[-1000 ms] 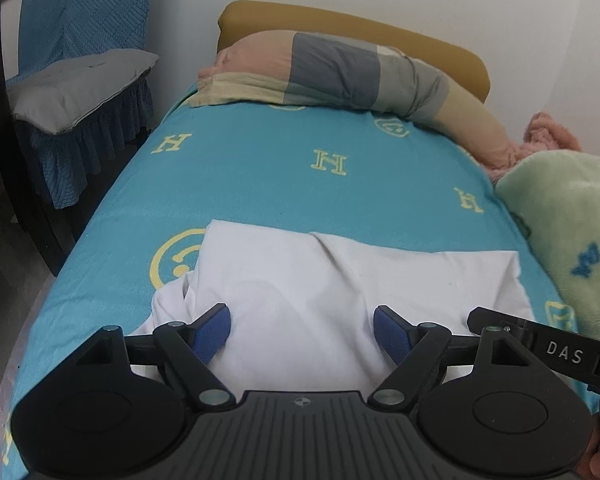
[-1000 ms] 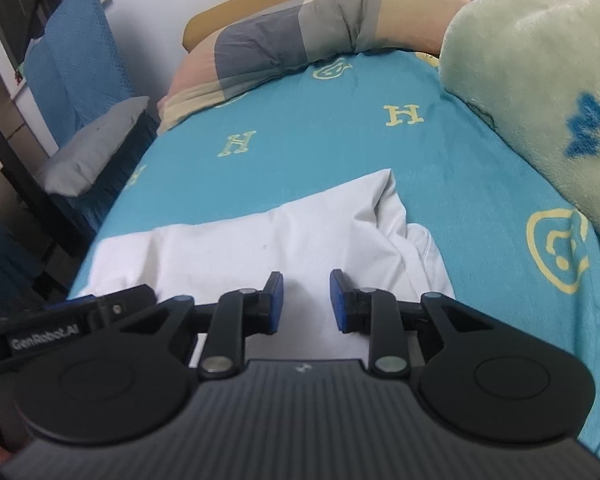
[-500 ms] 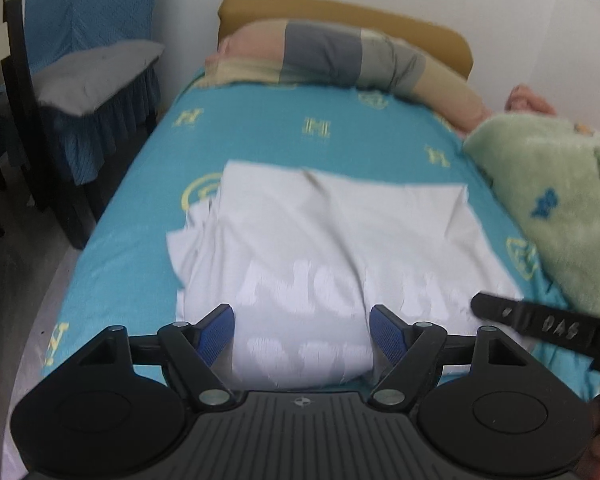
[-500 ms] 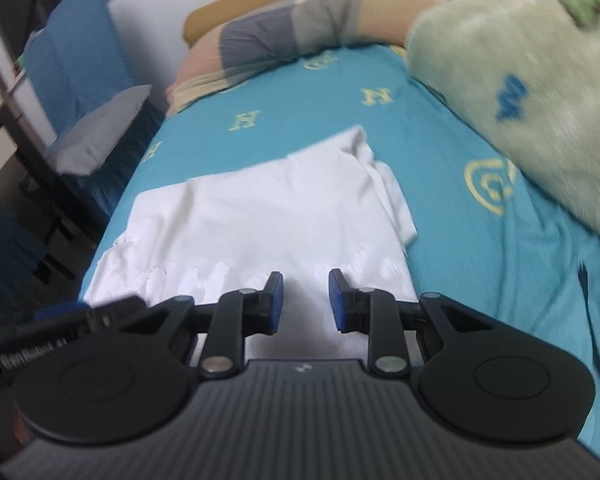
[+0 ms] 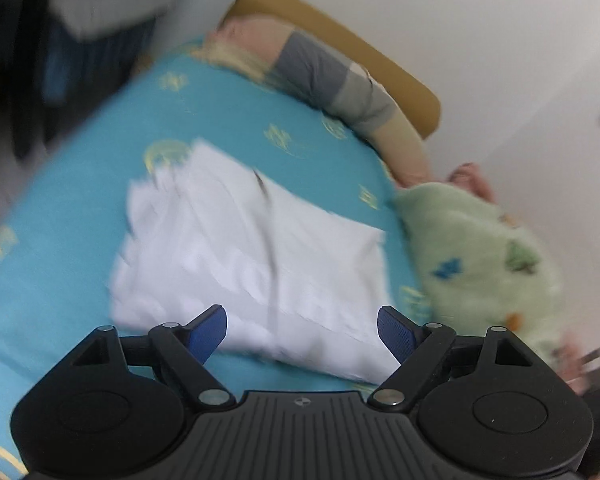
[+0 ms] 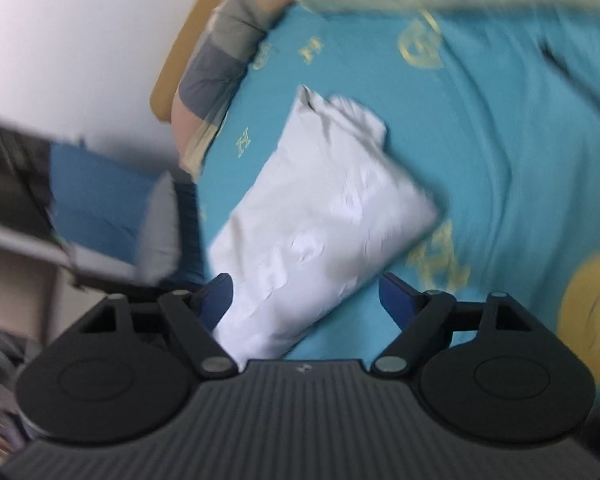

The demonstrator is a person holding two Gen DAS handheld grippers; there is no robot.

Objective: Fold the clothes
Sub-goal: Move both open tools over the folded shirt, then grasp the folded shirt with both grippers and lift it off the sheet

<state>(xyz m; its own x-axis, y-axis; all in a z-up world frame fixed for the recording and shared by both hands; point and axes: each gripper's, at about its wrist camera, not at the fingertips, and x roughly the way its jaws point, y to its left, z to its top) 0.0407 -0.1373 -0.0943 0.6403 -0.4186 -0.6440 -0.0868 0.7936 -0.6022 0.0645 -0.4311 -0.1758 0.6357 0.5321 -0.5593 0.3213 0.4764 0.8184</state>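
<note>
Right wrist view: right tool (image 6: 303,294) now gapes wide, like left tool (image 5: 302,328); both lifted off white shirt (image 6: 316,216); fold looks finished.

The only readable marks are yellow letters "H" printed on the teal bed sheet (image 6: 480,152), one near the striped pillow (image 6: 216,64) and one beside the folded white garment (image 6: 320,216); the garment's own print is too blurred to read.
</note>
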